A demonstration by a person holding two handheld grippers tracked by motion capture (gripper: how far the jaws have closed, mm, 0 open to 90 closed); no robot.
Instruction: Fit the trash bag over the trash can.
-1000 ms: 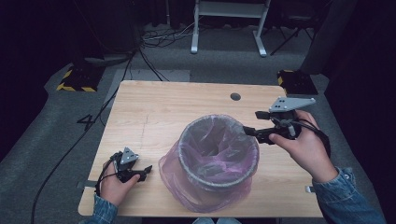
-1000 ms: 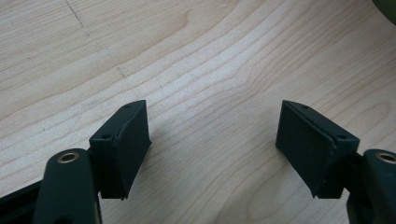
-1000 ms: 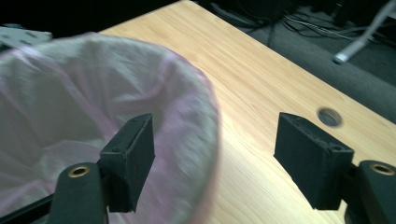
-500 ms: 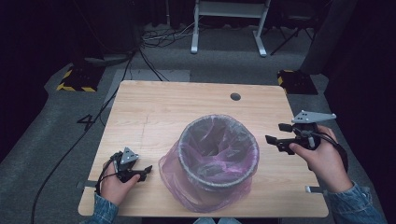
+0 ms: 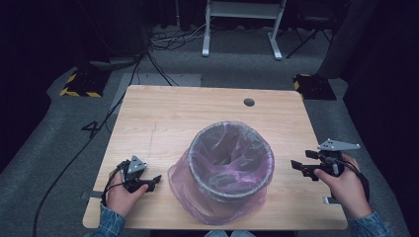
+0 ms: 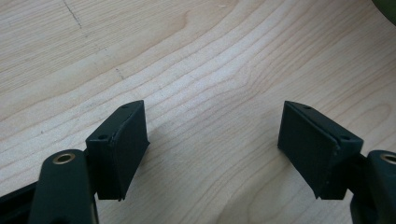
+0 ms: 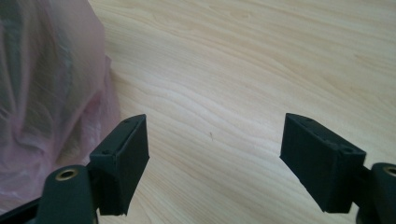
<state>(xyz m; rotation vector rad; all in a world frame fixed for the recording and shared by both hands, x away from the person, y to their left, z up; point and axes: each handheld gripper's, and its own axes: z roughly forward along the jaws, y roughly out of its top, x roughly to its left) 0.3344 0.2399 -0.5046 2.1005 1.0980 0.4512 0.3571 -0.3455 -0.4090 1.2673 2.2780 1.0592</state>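
You are working at a pale wooden rectangular table (image 5: 163, 118), and near the middle of its front half a round grey wastebasket (image 5: 231, 165) is standing upright, lined with a thin translucent purple plastic bag (image 5: 184, 178) whose film is draping over the rim and bunching on the wood around the basket's base. Taking that basket as the landmark, your right gripper (image 5: 302, 167) is hovering to its right, apart from it, near the table's right edge, with its black jaws pointing toward the basket. Its jaws have just been opening and are standing wide apart with nothing between them; in the right gripper view the right gripper (image 7: 212, 156) is looking down on bare wood, with the purple bag (image 7: 44, 93) lying off to the left of the jaws, close to the left one but not between them. Your left gripper (image 5: 154, 181) is sitting to the left of the basket, just beside the spread skirt of the bag, low at the table's front corner. In the left gripper view the left gripper (image 6: 212, 149) is showing its jaws apart as well, with bare wood grain between them.
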